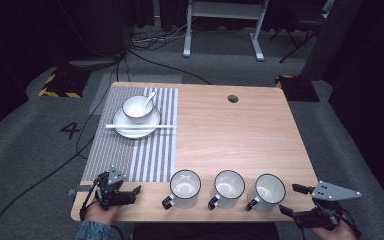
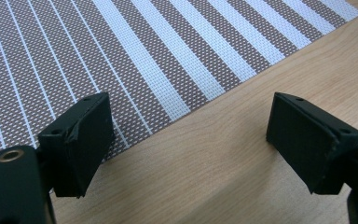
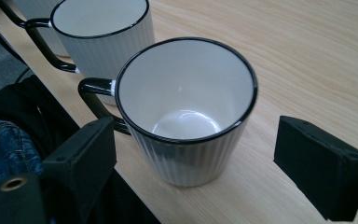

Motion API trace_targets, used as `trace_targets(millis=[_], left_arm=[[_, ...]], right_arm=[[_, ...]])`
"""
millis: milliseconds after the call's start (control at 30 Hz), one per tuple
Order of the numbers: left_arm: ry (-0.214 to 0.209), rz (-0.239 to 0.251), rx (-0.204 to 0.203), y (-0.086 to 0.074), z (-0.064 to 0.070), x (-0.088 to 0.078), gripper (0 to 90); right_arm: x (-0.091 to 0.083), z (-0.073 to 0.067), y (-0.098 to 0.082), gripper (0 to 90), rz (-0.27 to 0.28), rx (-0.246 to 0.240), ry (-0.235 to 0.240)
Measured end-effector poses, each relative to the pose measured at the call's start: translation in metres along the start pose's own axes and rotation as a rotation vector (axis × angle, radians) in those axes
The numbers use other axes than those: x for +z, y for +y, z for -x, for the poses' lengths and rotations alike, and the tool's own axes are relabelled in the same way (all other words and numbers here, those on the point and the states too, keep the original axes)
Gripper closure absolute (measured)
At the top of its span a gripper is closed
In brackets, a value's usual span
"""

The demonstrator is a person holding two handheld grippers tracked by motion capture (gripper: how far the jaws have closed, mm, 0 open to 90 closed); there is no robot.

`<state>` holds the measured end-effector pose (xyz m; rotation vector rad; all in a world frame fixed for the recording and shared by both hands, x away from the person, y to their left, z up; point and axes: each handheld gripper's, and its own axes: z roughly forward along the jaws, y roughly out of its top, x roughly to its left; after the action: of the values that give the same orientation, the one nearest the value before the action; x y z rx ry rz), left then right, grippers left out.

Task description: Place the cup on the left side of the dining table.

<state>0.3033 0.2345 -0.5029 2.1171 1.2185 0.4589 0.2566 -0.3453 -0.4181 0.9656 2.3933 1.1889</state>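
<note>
I've got the right gripper [image 1: 294,201] just off the table's [image 1: 240,135] near right corner, jaws standing wide, nothing gripped. In the right gripper view the right mug [image 3: 186,109] stands upright ahead of the jaws, apart from both pads, its black handle [image 3: 95,95] toward the table edge. That mug [image 1: 269,191] is rightmost in a row of three along the near edge; middle mug [image 1: 228,188] just beside it, left mug [image 1: 184,188] next. My left gripper [image 1: 130,192] rests at the near left corner, jaws wide, empty, over the striped placemat's [image 2: 135,60] edge. Bowl [image 1: 138,109] on plate [image 1: 136,125] sits far on the mat.
</note>
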Motion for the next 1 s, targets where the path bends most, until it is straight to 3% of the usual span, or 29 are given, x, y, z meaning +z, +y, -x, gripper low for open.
trace_targets(millis=[200, 333, 600, 800, 867, 1000], left_arm=[[0.0, 0.0, 0.0, 0.0, 0.0, 0.0, 15.1], [0.0, 0.0, 0.0, 0.0, 0.0, 0.0, 15.1], [0.0, 0.0, 0.0, 0.0, 0.0, 0.0, 15.1], [0.0, -0.001, 0.002, 0.0, 0.0, 0.0, 15.1], [-0.001, -0.002, 0.002, 0.0, 0.0, 0.0, 15.1], [-0.001, -0.001, 0.002, 0.0, 0.0, 0.0, 15.0]], right_arm=[[0.015, -0.004, -0.001, 12.9, -0.004, -0.004, 0.01], [0.027, -0.008, -0.001, 5.2, -0.009, 0.001, -0.015], [0.045, -0.01, -0.005, 2.4, -0.008, 0.008, -0.051], [0.06, -0.007, -0.009, 0.0, 0.007, 0.013, -0.033], [0.064, -0.008, -0.01, 0.0, 0.011, -0.012, -0.044], [0.07, -0.008, -0.012, 0.0, 0.044, -0.003, -0.046]])
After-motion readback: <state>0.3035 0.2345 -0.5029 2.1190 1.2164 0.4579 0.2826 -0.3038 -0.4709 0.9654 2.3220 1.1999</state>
